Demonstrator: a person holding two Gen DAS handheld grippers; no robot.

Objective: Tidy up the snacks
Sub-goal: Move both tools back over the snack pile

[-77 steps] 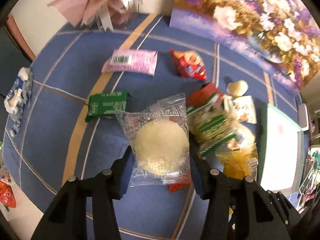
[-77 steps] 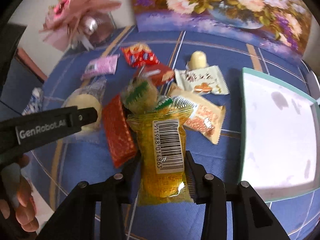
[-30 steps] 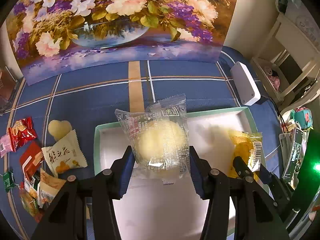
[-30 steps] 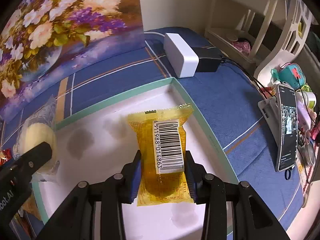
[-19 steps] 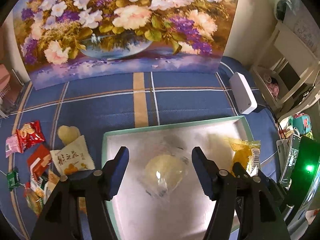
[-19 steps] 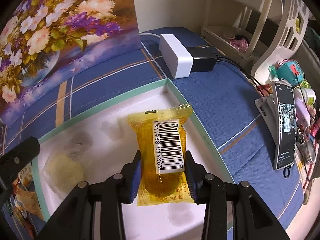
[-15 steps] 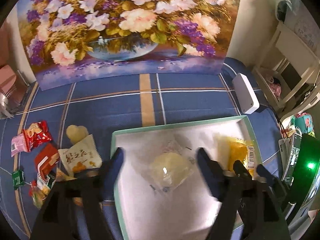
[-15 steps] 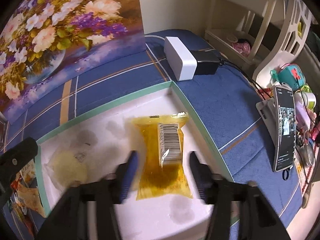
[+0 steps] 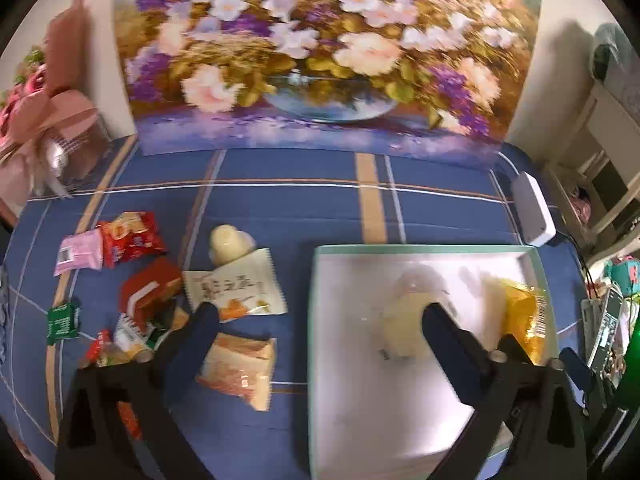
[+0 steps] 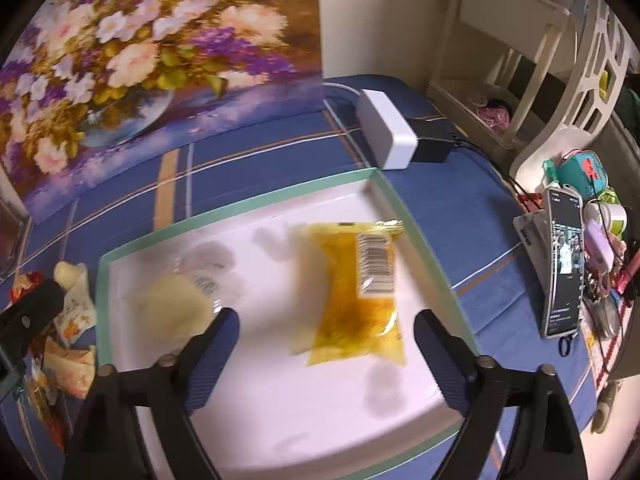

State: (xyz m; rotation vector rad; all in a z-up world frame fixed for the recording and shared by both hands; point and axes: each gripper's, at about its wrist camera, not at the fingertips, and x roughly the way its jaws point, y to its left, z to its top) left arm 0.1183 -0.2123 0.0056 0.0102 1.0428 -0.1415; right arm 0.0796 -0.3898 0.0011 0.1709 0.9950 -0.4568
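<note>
Both my pairs of jaws are spread wide and hold nothing. My right gripper (image 10: 326,322) hovers over the white tray (image 10: 240,204), its jaws apart on either side of a yellow packet (image 10: 356,288) that lies flat near the tray's right rim, barcode up, touching neither finger. My left gripper (image 9: 320,316) straddles the tray's left rim (image 9: 314,320) — one finger above the worktop, the other above the tray, in front of a clear-wrapped pale round cake (image 9: 404,320) lying in the tray's middle.

Two snacks, then, sit in the tray, and I judge this step to be the release and turn back for more. Beyond the tray's left rim, on the blue checked worktop (image 9: 288,208), the rest wait: a white packet (image 9: 236,288), an orange-and-cream packet (image 9: 240,368) just under my left finger, a red packet (image 9: 150,284), and a loose heap near the left edge.

The next move calls for swinging both grippers left, picking out one packet each — the orange-and-cream one is nearest.
</note>
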